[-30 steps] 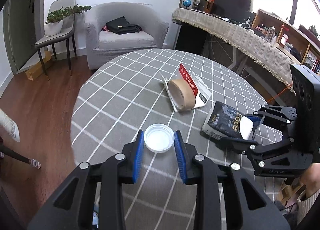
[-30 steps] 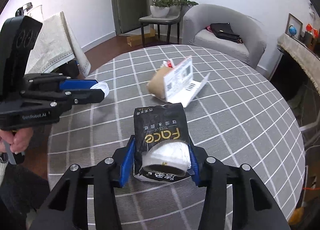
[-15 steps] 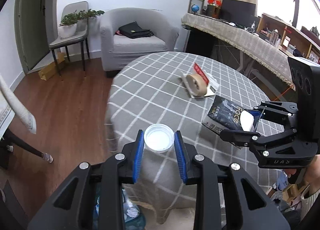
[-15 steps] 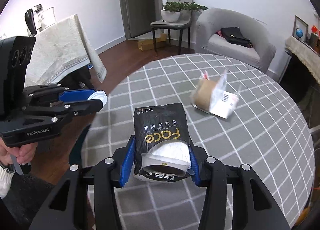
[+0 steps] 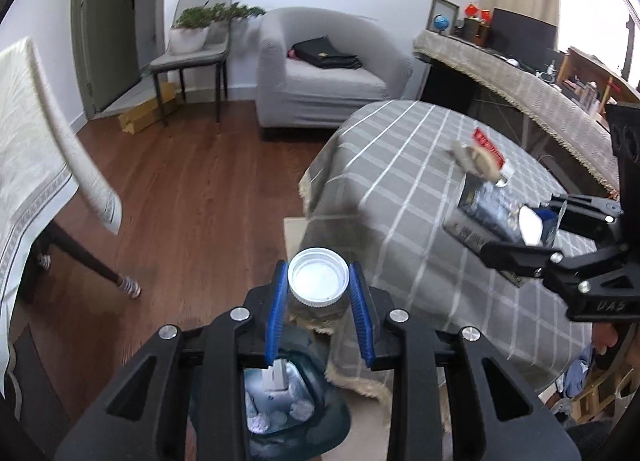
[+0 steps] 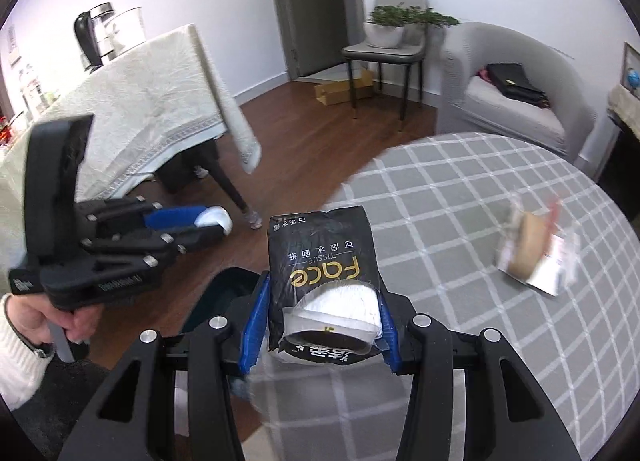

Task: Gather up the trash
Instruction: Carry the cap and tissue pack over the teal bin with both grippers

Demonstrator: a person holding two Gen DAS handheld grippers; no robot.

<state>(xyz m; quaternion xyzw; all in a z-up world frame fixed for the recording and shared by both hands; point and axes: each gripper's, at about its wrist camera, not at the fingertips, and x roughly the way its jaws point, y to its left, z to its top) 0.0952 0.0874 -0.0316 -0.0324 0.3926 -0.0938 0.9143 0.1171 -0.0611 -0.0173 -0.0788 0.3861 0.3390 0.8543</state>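
My left gripper (image 5: pixel 318 285) is shut on a white plastic lid (image 5: pixel 318 278) and holds it off the table's edge, above a dark bin (image 5: pixel 288 393) on the floor with crumpled paper in it. My right gripper (image 6: pixel 322 313) is shut on a black tissue pack (image 6: pixel 324 257) marked "Face", held over the table's near edge; the bin (image 6: pixel 218 297) shows partly below it. A brown tape roll with red and white paper (image 5: pixel 478 159) lies on the round grey checked table (image 5: pixel 400 189); it also shows in the right wrist view (image 6: pixel 534 251).
A second table with a white cloth (image 5: pixel 36 149) stands on the left, one leg (image 5: pixel 92 261) near the bin. A grey armchair (image 5: pixel 324 69) and a chair with a plant (image 5: pixel 196 41) stand at the back. The wooden floor (image 5: pixel 200 189) lies between.
Both grippers have moved back and left from over the table to its edge, above the bin, each still holding its item. The tape roll stays on the table.
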